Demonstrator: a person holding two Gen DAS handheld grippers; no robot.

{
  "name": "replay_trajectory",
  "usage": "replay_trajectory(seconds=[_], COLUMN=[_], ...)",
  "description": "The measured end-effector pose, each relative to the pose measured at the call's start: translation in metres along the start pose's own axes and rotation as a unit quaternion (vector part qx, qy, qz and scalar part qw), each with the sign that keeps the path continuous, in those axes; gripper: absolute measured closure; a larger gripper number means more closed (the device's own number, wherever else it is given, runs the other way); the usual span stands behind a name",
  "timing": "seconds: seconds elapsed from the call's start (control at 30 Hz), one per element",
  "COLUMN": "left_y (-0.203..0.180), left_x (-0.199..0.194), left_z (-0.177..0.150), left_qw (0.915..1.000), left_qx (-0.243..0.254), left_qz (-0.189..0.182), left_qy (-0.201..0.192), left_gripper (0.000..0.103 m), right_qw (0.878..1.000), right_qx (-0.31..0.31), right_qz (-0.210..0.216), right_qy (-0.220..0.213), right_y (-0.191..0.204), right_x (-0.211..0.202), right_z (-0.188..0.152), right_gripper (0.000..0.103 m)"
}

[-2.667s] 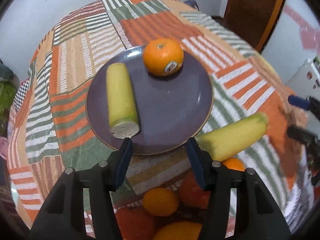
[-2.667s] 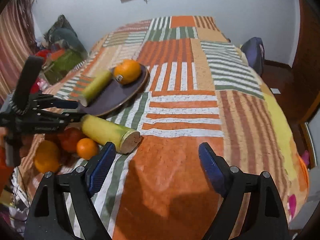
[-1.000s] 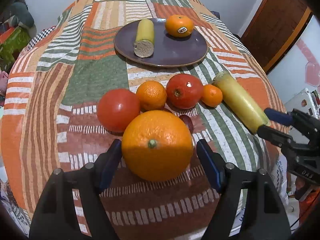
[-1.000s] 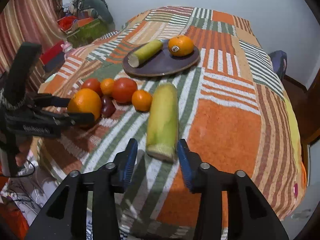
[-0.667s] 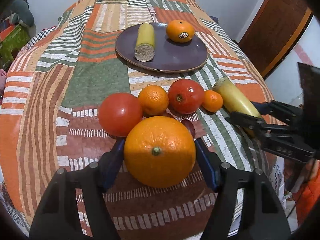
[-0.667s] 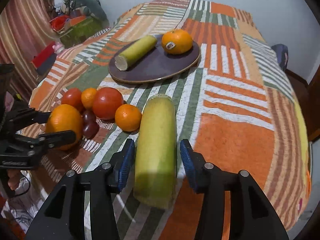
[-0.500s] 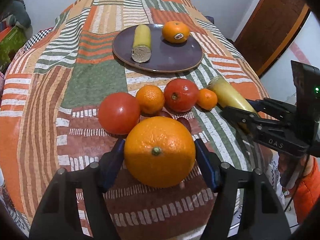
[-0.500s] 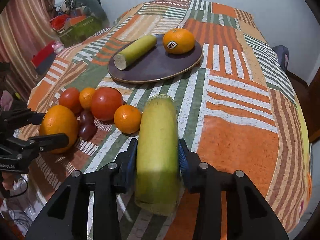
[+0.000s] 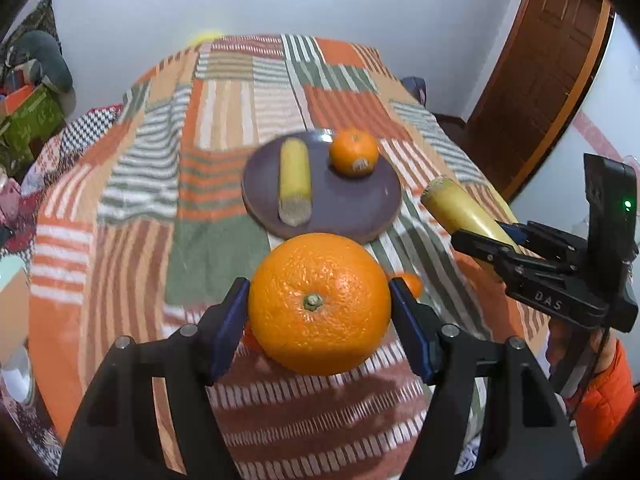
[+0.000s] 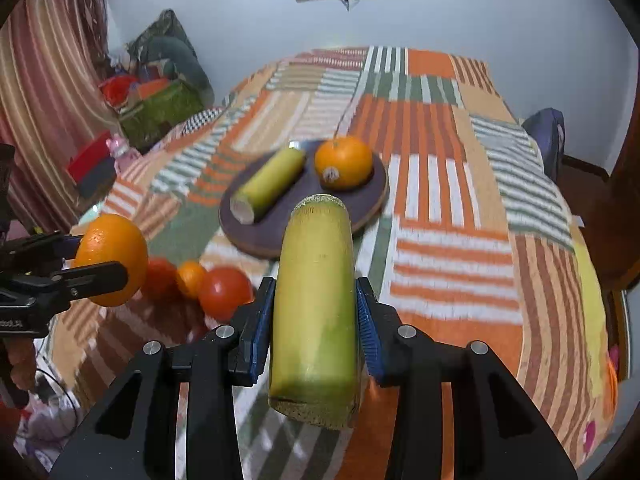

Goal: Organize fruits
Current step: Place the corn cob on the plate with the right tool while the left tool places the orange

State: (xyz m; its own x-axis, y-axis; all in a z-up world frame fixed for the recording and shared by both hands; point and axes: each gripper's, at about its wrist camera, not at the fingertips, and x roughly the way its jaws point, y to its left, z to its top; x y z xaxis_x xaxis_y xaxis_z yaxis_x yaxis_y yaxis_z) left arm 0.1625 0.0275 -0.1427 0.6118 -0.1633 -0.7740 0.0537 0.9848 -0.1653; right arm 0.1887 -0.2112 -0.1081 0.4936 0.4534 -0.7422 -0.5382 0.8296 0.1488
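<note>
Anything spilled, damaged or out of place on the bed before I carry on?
Nothing stands out. The plate sits flat with its orange and yellow-green stalk; both held pieces look intact, and the loose fruit stays clustered.

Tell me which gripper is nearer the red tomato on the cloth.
Left. The left gripper, shut on the large orange, hangs beside the red tomato; the right gripper is slightly farther.
</note>
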Motion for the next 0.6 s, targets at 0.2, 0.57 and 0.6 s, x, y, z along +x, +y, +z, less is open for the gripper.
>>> replay_trajectory(seconds=[0.2,0.57,0.6], left_y=[0.010,0.034,0.036], left_x=[0.010,0.058,0.064], left_z=[0.028,0.061,0.063], left_qw=[0.9998,0.9996,0.9995], left_qx=[-0.003,-0.012,-0.014], left_qz=[0.013,0.023,0.023], left_qy=[-0.012,0.010,0.014], left_gripper=[0.034,0.034,0.034], right_qw=[1.000,0.999,0.999], right_qx=[0.001,-0.004,-0.006], right_qz=[0.004,0.014,0.015], right_qy=[-0.021,-0.033,-0.032], right_y=[0.003,0.012,0.012], right_x=[0.005,0.033,0.037], right_z=[0.024,0.055,0.057], right_gripper=[0.067,0.067,0.067])
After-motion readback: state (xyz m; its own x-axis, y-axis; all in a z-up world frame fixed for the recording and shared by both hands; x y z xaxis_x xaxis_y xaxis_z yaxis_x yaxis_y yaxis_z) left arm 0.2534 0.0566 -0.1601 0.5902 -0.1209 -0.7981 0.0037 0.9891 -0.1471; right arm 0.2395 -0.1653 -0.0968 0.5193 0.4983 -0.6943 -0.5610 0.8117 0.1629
